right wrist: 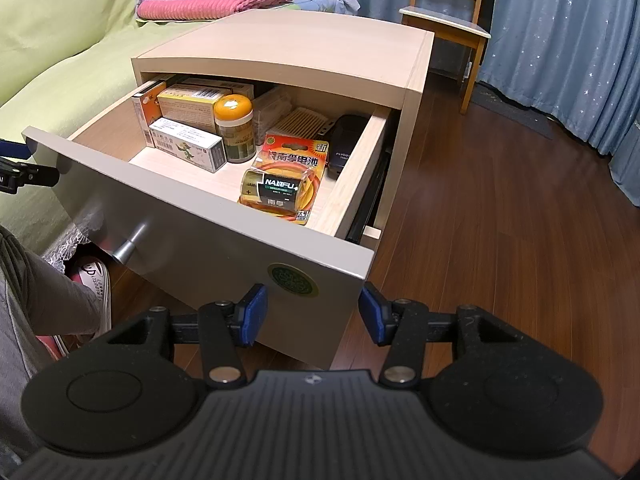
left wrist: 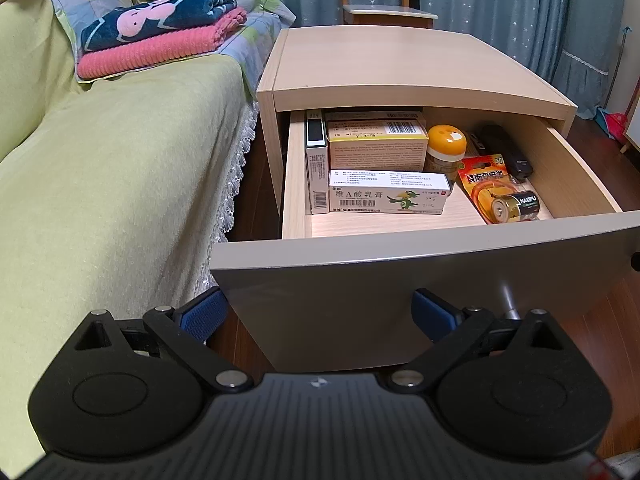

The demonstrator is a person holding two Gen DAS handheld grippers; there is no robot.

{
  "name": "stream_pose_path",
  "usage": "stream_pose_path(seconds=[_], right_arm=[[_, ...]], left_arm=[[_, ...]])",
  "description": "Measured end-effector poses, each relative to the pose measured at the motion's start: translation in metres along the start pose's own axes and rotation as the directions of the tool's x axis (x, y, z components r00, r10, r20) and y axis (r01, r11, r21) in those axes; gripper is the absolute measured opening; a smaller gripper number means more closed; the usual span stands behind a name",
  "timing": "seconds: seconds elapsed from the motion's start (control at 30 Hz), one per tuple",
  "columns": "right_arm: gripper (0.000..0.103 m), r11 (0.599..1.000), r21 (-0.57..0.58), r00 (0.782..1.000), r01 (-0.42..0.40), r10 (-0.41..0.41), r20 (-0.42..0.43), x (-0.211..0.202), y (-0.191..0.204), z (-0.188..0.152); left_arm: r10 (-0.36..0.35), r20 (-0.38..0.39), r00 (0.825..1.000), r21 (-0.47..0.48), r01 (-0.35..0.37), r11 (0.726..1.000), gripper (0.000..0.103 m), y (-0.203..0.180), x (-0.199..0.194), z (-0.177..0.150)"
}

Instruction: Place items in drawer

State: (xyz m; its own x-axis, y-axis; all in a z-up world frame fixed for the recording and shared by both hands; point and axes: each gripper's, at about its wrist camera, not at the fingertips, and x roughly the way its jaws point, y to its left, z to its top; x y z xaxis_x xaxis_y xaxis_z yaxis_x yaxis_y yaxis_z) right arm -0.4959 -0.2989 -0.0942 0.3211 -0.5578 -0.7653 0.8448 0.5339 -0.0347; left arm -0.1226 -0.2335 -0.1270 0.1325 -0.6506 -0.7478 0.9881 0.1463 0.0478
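The nightstand drawer (left wrist: 400,276) (right wrist: 208,236) stands pulled out, its grey front facing me. Inside lie a white ointment box with a green bird (left wrist: 388,194) (right wrist: 186,144), a yellow-banded box (left wrist: 376,140) (right wrist: 192,102), an orange-capped bottle (left wrist: 446,146) (right wrist: 234,128), a battery pack (left wrist: 500,192) (right wrist: 280,180) and a black device (left wrist: 506,148) (right wrist: 346,140). My left gripper (left wrist: 320,316) is open and empty, low in front of the drawer face. My right gripper (right wrist: 312,316) is open too, empty, at the drawer front's lower right corner.
The nightstand top (left wrist: 400,64) is bare wood. A bed with a green cover (left wrist: 100,160) and folded towels (left wrist: 160,36) lies to the left. A wooden chair (right wrist: 448,20) and blue curtains stand behind. A person's leg and slipper (right wrist: 88,284) show at the left.
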Motion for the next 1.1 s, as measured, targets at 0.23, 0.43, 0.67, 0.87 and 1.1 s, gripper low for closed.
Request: stream_pose_path(seconds=[0.23,0.43,0.67,0.87,1.1], right_arm=[[0.046,1.0,0.002,1.0,0.002,-0.002,0.004,0.0008,0.0009,-0.0002],[0.046,1.0,0.004,1.0,0.004,-0.004,0.007,0.0013,0.0012,-0.0005],[0.046,1.0,0.007,1.0,0.007,-0.007,0.011,0.0016,0.0012,-0.0011],[0.046,1.0,0.01,1.0,0.01,-0.01,0.015,0.0019,0.0013,-0.0017],[0.046,1.0,0.017,1.0,0.013,-0.013,0.018,0.0024,0.001,-0.0018]], left_arm=[[0.004,0.003,1.0,-0.002,-0.004,1.0,0.099,-0.0002,-0.0003,-0.0011],[0.005,0.006,1.0,-0.004,-0.005,1.0,0.099,-0.0002,-0.0003,-0.0022],[0.004,0.011,1.0,-0.012,-0.004,1.0,0.098,0.0007,-0.0012,-0.0023],[0.006,0.012,1.0,-0.014,-0.006,1.0,0.098,0.0007,-0.0004,-0.0023],[0.006,0.014,1.0,-0.017,-0.006,1.0,0.098,0.0009,-0.0002,-0.0028]])
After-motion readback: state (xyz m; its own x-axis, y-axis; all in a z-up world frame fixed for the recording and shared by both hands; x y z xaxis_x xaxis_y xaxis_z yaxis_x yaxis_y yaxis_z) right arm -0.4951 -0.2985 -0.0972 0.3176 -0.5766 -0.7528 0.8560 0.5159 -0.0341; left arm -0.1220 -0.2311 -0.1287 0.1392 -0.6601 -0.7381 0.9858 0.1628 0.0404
